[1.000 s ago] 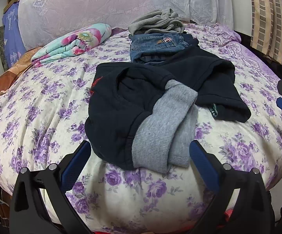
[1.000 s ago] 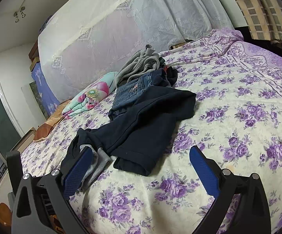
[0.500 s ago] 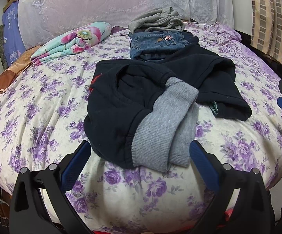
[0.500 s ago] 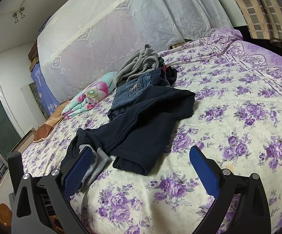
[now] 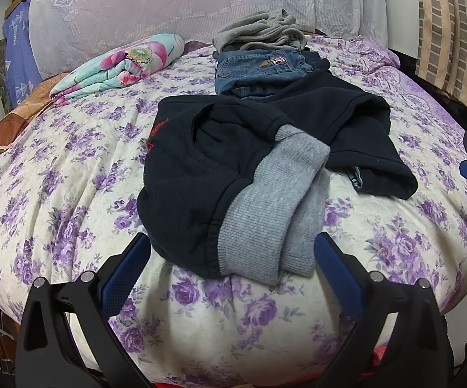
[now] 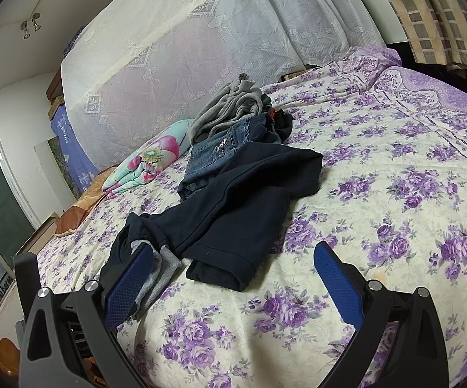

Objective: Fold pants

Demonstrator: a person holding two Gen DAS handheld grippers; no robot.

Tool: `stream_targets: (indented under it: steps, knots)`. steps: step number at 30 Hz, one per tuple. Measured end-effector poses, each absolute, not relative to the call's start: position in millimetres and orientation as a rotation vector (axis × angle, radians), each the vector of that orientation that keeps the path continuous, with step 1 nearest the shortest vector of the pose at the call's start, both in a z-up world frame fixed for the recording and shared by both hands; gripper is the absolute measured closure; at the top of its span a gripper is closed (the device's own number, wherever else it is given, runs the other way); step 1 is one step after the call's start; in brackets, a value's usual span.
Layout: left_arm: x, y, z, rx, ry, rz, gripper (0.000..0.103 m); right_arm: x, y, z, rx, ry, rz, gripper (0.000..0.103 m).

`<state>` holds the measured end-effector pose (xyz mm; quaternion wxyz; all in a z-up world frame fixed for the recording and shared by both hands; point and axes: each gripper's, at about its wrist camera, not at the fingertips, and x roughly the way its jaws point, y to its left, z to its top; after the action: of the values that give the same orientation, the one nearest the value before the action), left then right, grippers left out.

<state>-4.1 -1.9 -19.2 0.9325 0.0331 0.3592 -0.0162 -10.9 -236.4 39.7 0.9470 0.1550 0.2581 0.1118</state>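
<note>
One bed (image 5: 71, 174) held one pair of dark navy pants (image 5: 201, 168) with a grey waistband, one pair of blue jeans (image 5: 259, 68), one crumpled grey garment (image 5: 259, 30) and one folded floral blanket (image 5: 120, 64) — plus two grippers.

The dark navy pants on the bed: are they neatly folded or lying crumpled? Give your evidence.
Crumpled, not folded. The navy pants lie bunched on the floral bedspread, grey waistband turned out, one leg splayed sideways.

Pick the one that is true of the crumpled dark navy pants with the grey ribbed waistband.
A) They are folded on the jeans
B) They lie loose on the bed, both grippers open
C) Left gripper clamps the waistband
B: the dark navy pants lie crumpled on the floral bedspread, with the left gripper and right gripper both open and empty.
</note>
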Motion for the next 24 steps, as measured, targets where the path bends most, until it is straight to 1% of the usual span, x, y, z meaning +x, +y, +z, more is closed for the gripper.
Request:
stream_targets:
  steps: [24]
  knots:
    - [-2.5, -1.4, -18.8, 0.066, 0.739, -0.035, 0.004, -10.2, -237.6, 40.3, 0.319, 0.53, 0.228, 0.003]
